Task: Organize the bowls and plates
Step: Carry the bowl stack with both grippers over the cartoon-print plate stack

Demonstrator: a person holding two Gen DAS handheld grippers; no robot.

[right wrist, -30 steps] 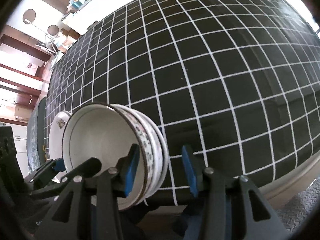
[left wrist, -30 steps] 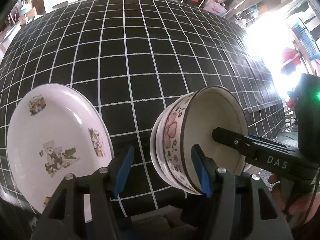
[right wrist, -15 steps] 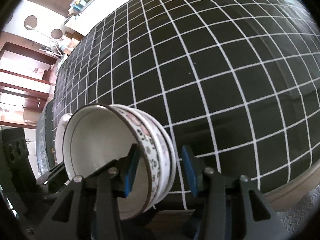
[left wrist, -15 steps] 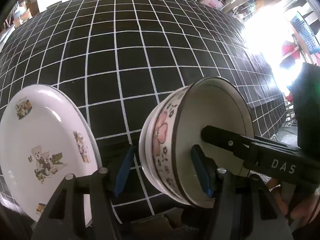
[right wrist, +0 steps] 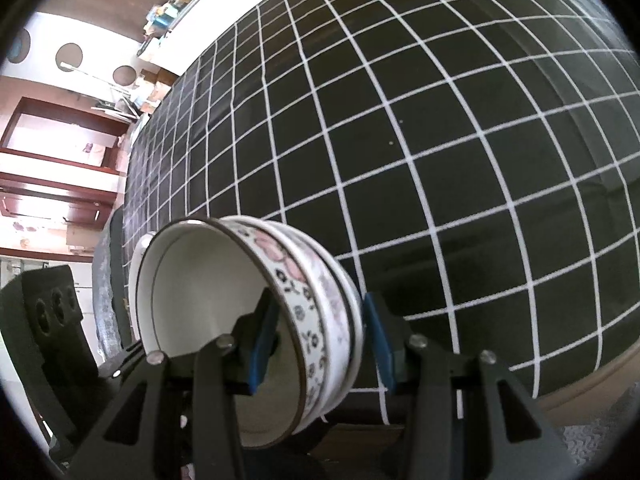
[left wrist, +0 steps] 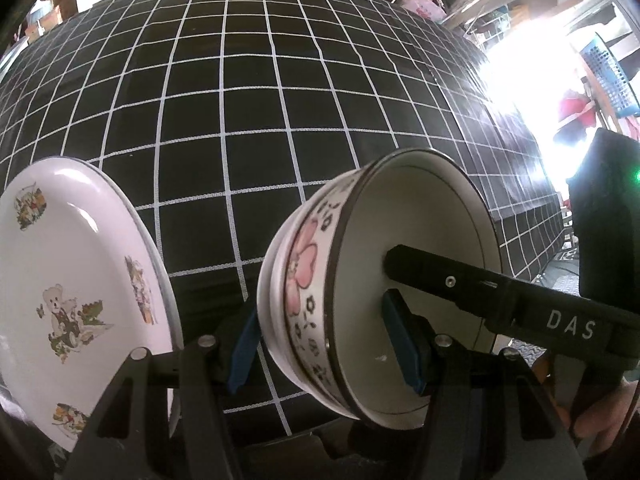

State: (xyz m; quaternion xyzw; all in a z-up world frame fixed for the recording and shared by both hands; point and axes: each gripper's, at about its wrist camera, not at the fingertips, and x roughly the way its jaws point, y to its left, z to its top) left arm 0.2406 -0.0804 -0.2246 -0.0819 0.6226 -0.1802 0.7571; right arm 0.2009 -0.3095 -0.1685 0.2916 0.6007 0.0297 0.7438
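Note:
A stack of floral bowls [left wrist: 316, 288] stands on its side, held in the air near the table's front edge. My left gripper [left wrist: 324, 344] straddles the stack's wall, one pad outside and one inside. My right gripper [right wrist: 320, 340] straddles the same stack [right wrist: 304, 304] from the other side, and its arm shows inside the bowl in the left wrist view. A white plate with bear pictures [left wrist: 68, 280] stands tilted at the left of the left wrist view. Its rim peeks out behind the bowls in the right wrist view [right wrist: 138, 252].
A black cloth with a white grid [left wrist: 260, 100] covers the table and stretches far ahead. The table's front edge [right wrist: 580, 380] runs just below the grippers. Shelves and clutter stand beyond the far edge.
The bowl stack and both grippers have moved closer to the plate and slightly over the table. The bowls look larger in both views.

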